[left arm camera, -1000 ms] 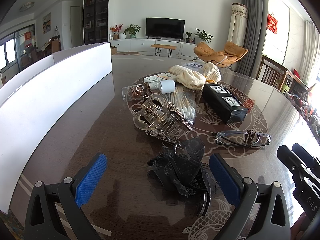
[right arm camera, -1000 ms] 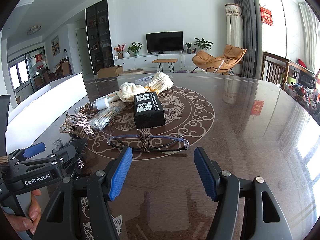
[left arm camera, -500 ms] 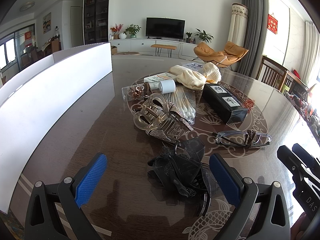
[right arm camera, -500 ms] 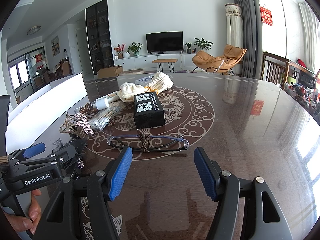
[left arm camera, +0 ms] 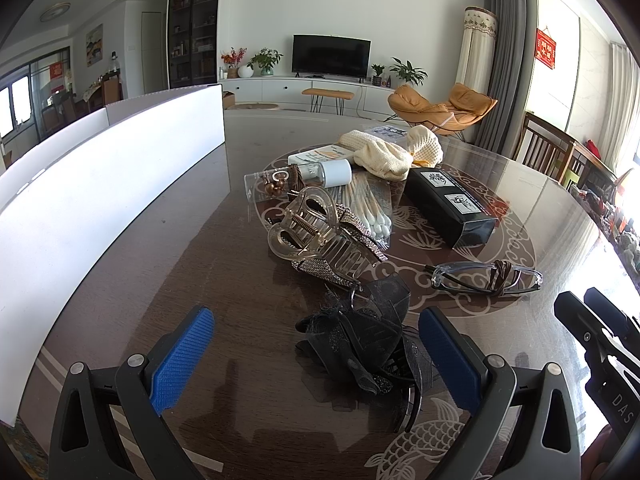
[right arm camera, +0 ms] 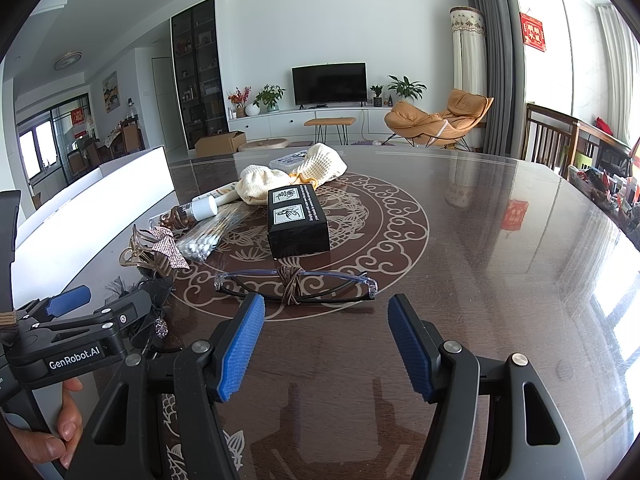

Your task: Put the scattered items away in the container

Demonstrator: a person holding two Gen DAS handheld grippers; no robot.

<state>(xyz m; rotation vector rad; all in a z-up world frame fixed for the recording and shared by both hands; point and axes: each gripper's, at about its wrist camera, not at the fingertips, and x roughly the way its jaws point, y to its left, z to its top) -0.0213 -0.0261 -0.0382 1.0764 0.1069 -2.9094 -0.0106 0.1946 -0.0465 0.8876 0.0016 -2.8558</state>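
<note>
Down along the left claw (left arm camera: 316,360), its blue pads stand wide apart with nothing gripped; a black lace hair clip (left arm camera: 360,340) lies on the dark worktop (left arm camera: 160,272) between them. Just beyond sit a clear claw clip (left arm camera: 306,226) on a rhinestone bow (left arm camera: 344,240), a pack of cotton swabs (left arm camera: 370,208), a small bottle (left arm camera: 300,178), a black box (left arm camera: 448,204) and cream cloths (left arm camera: 384,152). Glasses (left arm camera: 486,278) lie to the right. The white container (left arm camera: 100,184) stands along the left side, well apart from the pile. From the right claw (right arm camera: 326,344), likewise spread wide and holding nothing, the glasses (right arm camera: 296,284) lie just ahead of the pads, the black box (right arm camera: 298,220) beyond them, and a hand (right arm camera: 52,432) grips the other tool at lower left.
</note>
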